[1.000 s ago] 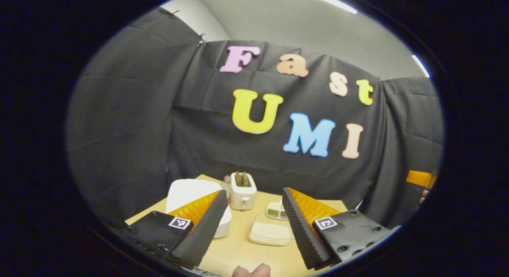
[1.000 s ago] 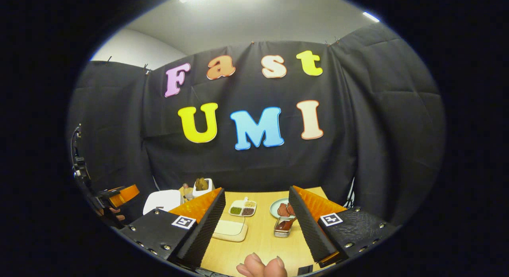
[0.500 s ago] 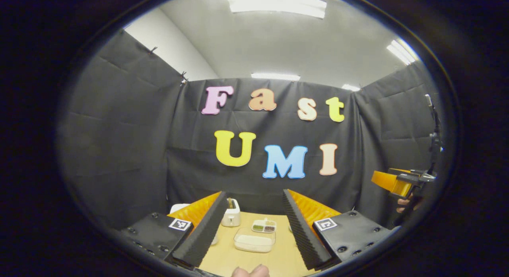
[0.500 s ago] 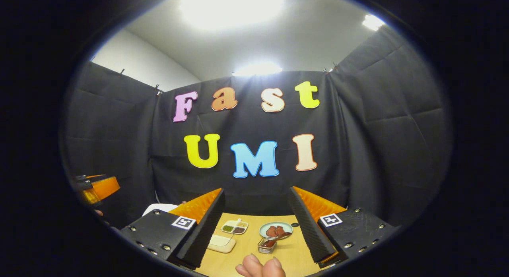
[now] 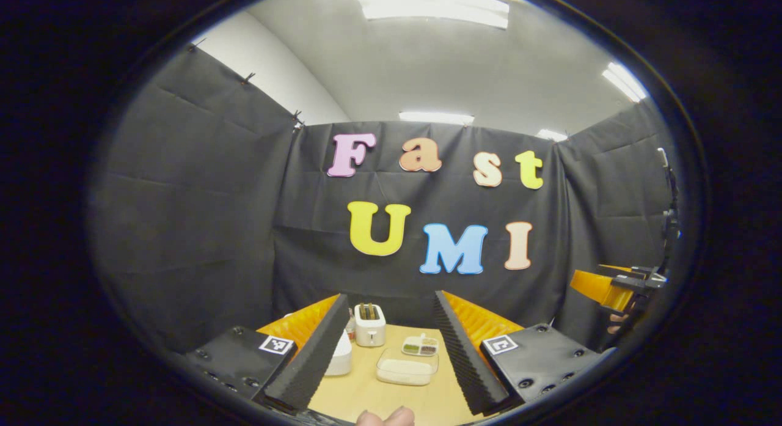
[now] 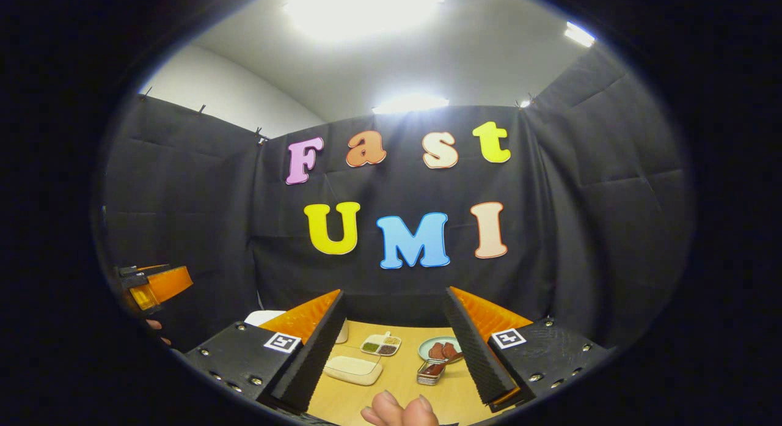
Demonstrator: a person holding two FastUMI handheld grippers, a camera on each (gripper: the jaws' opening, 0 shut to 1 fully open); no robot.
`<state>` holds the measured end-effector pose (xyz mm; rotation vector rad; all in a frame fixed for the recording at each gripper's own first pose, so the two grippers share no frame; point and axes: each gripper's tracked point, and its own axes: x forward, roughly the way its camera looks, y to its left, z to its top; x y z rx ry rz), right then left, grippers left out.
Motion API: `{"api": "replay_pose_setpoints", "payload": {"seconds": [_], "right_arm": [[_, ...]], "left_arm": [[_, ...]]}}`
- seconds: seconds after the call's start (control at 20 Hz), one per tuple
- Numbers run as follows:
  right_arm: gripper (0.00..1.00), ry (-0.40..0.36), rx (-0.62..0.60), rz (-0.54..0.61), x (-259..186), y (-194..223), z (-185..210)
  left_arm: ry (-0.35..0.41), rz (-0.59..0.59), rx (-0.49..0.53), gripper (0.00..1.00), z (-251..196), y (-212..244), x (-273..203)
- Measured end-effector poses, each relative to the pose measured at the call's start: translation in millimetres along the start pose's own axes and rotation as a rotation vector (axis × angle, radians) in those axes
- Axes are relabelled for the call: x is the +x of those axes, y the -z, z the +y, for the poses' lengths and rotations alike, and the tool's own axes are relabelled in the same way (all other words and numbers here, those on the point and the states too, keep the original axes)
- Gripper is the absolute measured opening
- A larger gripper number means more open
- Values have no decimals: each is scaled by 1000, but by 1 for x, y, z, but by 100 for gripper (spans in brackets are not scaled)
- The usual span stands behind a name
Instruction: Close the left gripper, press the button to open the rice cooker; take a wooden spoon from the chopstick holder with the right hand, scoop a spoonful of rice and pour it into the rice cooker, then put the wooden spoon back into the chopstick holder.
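Rice cooker sits low, just behind left hand-held gripper's left finger, w/ fingers spread apart, empty. Right hand-held gripper also spread, empty, above bench; rice box betw. its fingers.

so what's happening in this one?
Nothing is being handled. A person holds both tongs up over the table, tilted toward the back wall. The left tongs and right tongs are both open and empty. Below sit the white rice cooker, a toaster, a shallow tub of rice, a divided dish, a plate and a small metal basket. The button press hasn't begun.
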<state>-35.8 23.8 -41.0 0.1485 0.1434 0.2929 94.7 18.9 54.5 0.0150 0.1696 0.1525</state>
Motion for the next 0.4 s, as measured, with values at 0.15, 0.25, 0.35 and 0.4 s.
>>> {"api": "replay_pose_setpoints", "payload": {"seconds": [0.15,0.25,0.35,0.4], "right_arm": [[98,1,-28,-11,6,-6,10],[98,-4,-33,-16,10,-6,19],[98,1,-41,-6,14,-3,23],[98,-3,-40,-1,16,-1,27]], "left_arm": [[0,0,-4,93,10,2,-1],[-3,1,-2,93,19,1,2],[-8,3,-2,93,28,2,4],[-10,4,-4,93,31,4,5]]}}
